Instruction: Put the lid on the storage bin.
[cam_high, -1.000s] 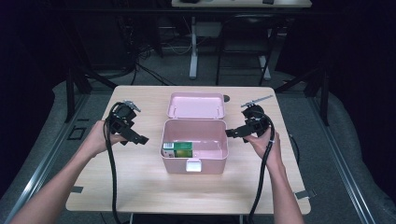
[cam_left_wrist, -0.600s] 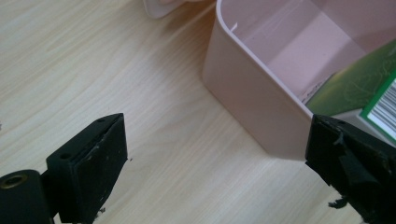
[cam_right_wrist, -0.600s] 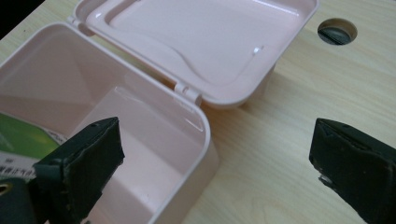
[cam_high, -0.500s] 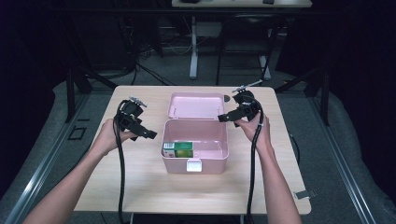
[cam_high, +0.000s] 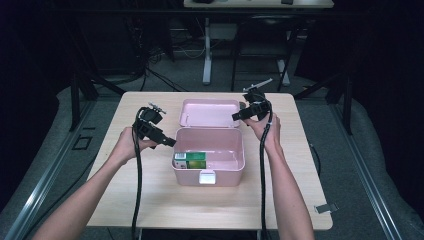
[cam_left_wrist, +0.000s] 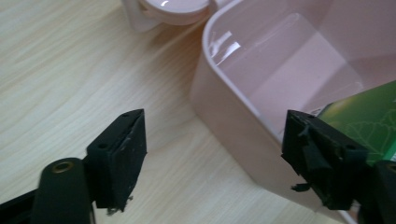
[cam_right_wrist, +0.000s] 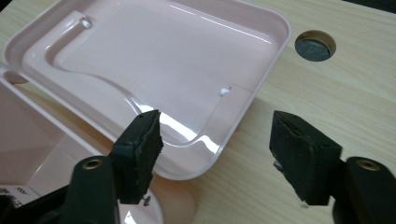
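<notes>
Closing jaws straddling lid (cam_right_wrist: 154, 60) edge, box (cam_left_wrist: 243, 116) wall

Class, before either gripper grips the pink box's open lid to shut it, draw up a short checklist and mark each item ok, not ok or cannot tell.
1. Right gripper straddles the lid corner, pads not pressing yet: ok.
2. Left gripper straddles the pink box side wall, jaws have just been closing, no contact yet: ok.
3. Green carton lies below the rim: ok.
4. Lid lies flat open on the table: ok.
5. Hinge intact: cannot tell.
6. Front latch free: cannot tell.
</notes>
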